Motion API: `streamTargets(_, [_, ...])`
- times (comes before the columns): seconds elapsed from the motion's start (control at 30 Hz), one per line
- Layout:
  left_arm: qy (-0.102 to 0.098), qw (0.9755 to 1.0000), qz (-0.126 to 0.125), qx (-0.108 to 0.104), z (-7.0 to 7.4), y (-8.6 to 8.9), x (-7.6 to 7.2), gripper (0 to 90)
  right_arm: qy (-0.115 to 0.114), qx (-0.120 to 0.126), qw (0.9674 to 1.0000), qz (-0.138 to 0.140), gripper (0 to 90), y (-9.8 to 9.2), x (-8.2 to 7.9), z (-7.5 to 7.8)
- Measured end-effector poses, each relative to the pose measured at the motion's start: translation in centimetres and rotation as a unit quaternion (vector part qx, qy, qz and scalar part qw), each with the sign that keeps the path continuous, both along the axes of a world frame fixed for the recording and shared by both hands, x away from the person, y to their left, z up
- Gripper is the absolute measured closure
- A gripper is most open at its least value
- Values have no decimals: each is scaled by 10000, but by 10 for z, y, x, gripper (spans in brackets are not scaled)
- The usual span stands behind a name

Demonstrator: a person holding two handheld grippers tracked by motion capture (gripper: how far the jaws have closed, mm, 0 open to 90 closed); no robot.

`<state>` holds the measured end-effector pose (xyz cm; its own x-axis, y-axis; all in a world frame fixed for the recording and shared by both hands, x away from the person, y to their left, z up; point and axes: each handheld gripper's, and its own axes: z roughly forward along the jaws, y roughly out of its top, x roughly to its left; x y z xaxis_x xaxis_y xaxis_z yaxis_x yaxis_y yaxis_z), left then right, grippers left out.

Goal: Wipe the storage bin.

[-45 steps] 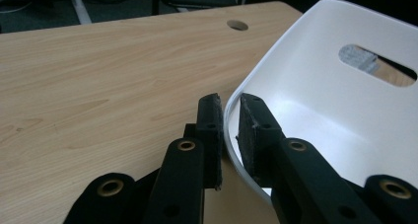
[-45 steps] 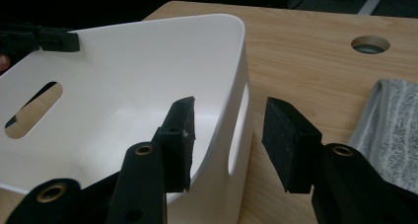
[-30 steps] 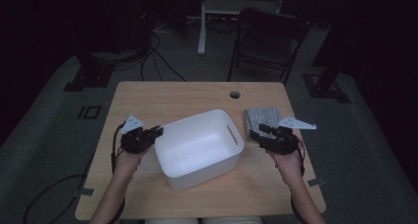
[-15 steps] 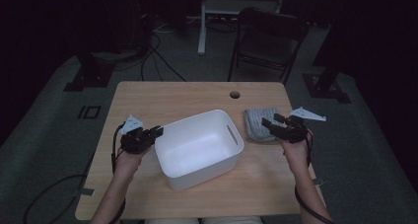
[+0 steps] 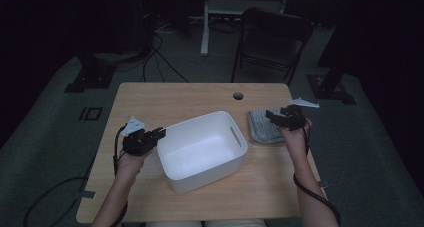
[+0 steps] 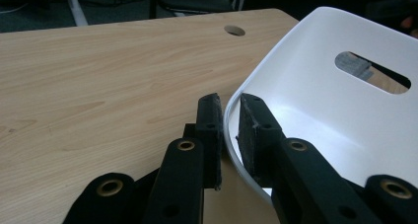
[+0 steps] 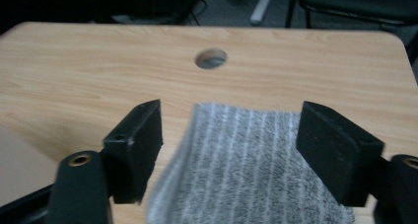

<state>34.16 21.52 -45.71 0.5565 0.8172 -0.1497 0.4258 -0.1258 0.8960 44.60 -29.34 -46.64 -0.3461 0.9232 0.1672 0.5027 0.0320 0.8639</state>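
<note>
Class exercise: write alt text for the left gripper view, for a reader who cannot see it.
The left claw pinches the rim of a white plastic bin, one black jaw outside the wall and one inside. A light wooden table with a round cable hole stretches behind.

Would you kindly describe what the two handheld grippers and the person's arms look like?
Both the left gripper and the right gripper are black, each with two blocky jaws fixed by brass-coloured rivets. Each carries a grey three-cornered plate on top and trails a black cable along the forearm. The forearms are bare, with no sleeves in view.
</note>
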Motion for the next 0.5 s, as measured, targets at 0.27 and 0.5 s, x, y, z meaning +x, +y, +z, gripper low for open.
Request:
streamTargets(0.27, [-32,10000,-26,38,0,0,0,794,462,-122,9986,-211,205,1,21,-36])
streamTargets(0.5, [-20,10000,-58,38,0,0,1,793,784,-228,9959,-387,203,-1,28,-65])
